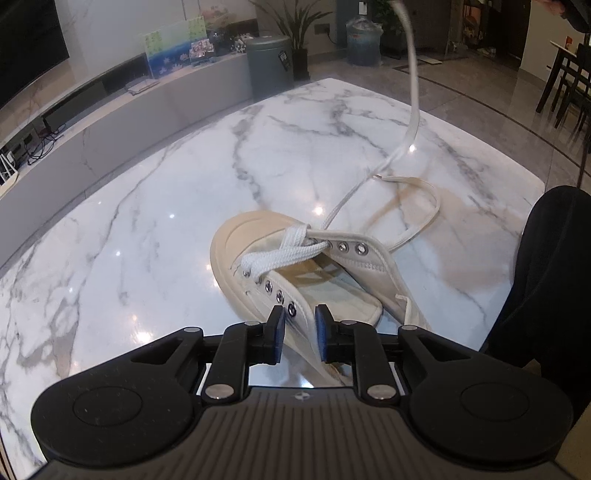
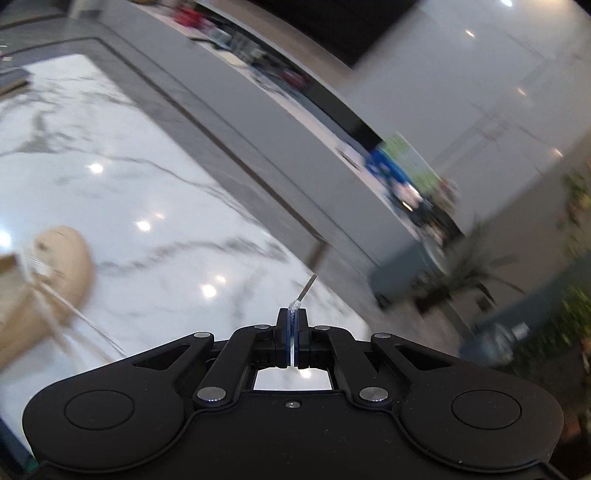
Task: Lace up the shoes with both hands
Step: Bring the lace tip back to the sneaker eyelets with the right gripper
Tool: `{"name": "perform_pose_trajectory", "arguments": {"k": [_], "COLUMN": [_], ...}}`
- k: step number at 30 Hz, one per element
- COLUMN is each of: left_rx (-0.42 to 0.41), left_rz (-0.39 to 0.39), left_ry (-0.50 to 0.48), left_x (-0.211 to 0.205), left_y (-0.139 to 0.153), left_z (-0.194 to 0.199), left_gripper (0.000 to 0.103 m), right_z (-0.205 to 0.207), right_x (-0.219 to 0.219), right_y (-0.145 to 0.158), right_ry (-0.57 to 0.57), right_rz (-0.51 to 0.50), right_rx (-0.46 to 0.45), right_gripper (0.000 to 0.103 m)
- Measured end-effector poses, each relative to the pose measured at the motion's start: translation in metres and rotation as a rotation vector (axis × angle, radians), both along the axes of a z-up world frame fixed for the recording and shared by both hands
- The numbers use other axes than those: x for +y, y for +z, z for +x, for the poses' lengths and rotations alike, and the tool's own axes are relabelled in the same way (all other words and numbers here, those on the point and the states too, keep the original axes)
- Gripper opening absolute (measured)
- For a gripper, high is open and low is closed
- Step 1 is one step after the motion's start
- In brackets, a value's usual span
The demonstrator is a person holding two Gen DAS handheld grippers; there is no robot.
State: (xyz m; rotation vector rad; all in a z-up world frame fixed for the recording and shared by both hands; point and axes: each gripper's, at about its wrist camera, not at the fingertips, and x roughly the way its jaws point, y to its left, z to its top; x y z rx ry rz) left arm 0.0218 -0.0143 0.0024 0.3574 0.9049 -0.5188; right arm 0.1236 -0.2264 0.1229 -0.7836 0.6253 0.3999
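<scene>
A cream canvas shoe (image 1: 295,266) lies on the marble table (image 1: 147,221), toe pointing away, white lace crossed through its front eyelets. My left gripper (image 1: 300,325) is shut on the shoe's left eyelet flap, whose canvas edge fills the narrow gap between the blue pads. One lace strand (image 1: 412,92) rises taut from the shoe to the frame's top right. The other strand (image 1: 424,221) loops loose on the table. In the blurred right wrist view my right gripper (image 2: 292,314) is shut on the lace tip (image 2: 306,286), which pokes out ahead of the pads. The shoe (image 2: 55,266) sits far left there.
A dark sleeve (image 1: 546,277) hangs at the right edge of the table. Beyond the table stand a grey bin (image 1: 269,66), a potted plant (image 1: 295,26), a long low console (image 1: 92,122) and dark dining chairs (image 1: 569,85).
</scene>
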Motion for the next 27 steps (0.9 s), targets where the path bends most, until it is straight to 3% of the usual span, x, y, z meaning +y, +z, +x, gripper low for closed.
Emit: {"name": "perform_pose_trajectory", "arguments": {"k": [15, 27], "left_rx": [0.021, 0.043], "left_rz": [-0.008, -0.023], "left_ry": [-0.005, 0.005], "left_x": [0.003, 0.01], "left_y": [-0.001, -0.002], "left_z": [0.005, 0.007], "left_gripper": [0.016, 0.016], "right_z": [-0.035, -0.062], "right_x": [0.103, 0.119], "right_y": [-0.056, -0.094], "right_ry": [0.436, 0.585], "right_rz": [0.047, 0.027], "right_rx": [0.205, 0.315], "right_gripper": [0.0, 0.0]}}
